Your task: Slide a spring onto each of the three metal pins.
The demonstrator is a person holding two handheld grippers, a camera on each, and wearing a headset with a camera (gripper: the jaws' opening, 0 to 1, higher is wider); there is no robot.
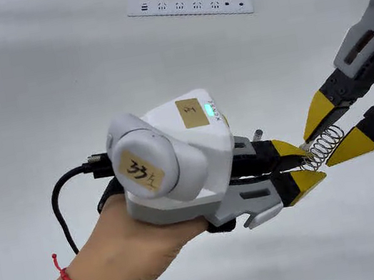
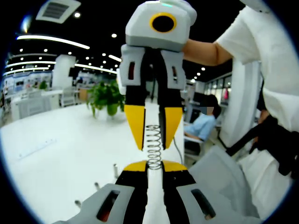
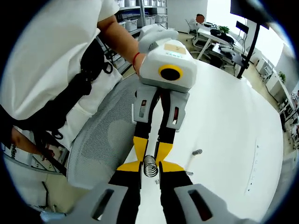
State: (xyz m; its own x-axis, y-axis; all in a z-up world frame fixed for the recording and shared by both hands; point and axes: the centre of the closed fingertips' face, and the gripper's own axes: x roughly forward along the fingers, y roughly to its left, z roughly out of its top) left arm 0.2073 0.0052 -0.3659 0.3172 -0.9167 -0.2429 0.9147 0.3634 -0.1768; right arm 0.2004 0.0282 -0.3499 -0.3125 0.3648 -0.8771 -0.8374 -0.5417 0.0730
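So both grippers have the spring (image 1: 322,147) pinched between them. The left gripper (image 1: 311,163) has its jaws almost closed on one end. The right gripper (image 1: 318,151) faces the left gripper tip to tip, open just a coil's width and clamped around the spring's middle. The spring is held up off the counter (image 1: 56,98), and the pins (image 2: 96,185) stand on the counter near the left gripper.

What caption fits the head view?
Left gripper and right gripper meet around a silver coiled metal spring over a white table.
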